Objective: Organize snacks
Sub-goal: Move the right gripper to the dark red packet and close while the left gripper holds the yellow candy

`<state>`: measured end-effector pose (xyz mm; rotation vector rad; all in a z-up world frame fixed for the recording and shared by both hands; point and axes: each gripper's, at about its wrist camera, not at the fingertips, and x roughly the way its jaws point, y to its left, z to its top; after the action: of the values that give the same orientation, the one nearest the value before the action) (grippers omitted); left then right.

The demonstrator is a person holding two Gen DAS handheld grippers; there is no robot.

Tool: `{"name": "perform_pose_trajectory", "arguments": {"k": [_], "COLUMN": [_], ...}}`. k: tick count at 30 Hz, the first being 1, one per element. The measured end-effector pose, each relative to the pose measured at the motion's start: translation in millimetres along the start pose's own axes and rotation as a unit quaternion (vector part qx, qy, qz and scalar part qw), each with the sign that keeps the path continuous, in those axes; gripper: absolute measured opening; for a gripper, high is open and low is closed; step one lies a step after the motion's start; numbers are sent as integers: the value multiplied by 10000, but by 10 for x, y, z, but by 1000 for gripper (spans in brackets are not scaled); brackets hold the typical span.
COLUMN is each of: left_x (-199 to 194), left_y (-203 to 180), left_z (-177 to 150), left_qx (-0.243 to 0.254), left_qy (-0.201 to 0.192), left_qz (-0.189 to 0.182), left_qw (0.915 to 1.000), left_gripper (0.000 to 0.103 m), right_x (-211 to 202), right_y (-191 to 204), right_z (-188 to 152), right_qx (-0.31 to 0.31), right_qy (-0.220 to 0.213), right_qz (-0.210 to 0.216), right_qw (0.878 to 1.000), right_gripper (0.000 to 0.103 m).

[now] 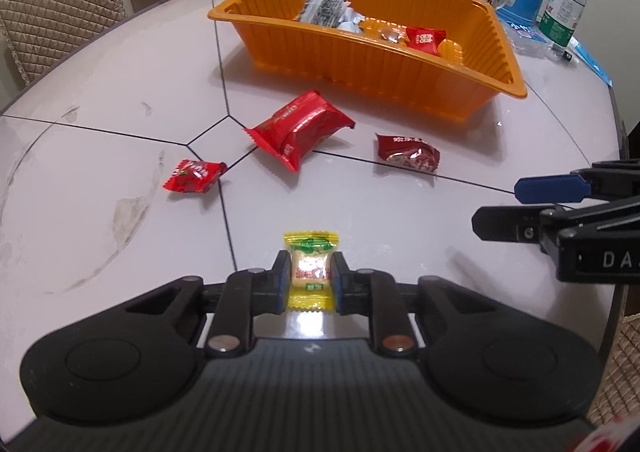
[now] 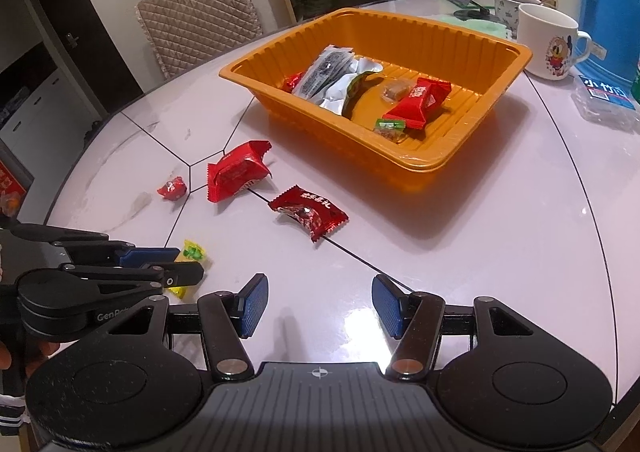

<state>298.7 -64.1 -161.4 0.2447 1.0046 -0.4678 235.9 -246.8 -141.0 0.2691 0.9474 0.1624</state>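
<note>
My left gripper [image 1: 311, 272] is shut on a small yellow candy [image 1: 311, 266] low over the table; from the right wrist view the candy [image 2: 193, 253] shows between its fingers. My right gripper [image 2: 319, 306] is open and empty above the table's near side, to the right of the left one; it shows in the left wrist view [image 1: 520, 208]. An orange tray [image 1: 460, 92] [image 2: 436, 156] farther back holds several wrapped snacks. On the table lie a large red packet [image 1: 298, 128] [image 2: 236, 172], a small red candy [image 1: 192, 175] [image 2: 173, 188] and a dark red packet [image 1: 408, 154] [image 2: 308, 214].
Two mugs [image 2: 548, 42], a blue jug [image 2: 604, 4], a water bottle [image 1: 564, 0] and a clear plastic pack [image 2: 604, 100] stand behind and right of the tray. A padded chair [image 2: 200, 12] is at the table's far left edge.
</note>
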Motion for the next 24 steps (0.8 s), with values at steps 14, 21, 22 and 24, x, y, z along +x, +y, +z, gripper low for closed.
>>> {"name": "perform_pose_trajectory", "arguments": {"k": [14, 21, 22, 24], "left_x": [-172, -182, -179, -171], "left_y": [423, 617, 631, 651], "left_z": [-5, -44, -47, -44], "left_qx": [-589, -777, -791, -815], "left_qy": [-155, -82, -72, -55], "left_qz": [419, 590, 594, 597], "left_qw": [9973, 9952, 9951, 9949], "left_gripper": [19, 19, 19, 19], "right_x": [369, 570, 580, 599], "right_y": [25, 27, 35, 69], "right_z": [213, 240, 241, 243], "right_qx": [-454, -598, -630, -719], "right_qy": [-405, -457, -473, -459], "right_qz": [-57, -71, -65, -16], "right_qw": [9981, 9971, 9969, 9964], "right_gripper": [58, 58, 58, 58]}}
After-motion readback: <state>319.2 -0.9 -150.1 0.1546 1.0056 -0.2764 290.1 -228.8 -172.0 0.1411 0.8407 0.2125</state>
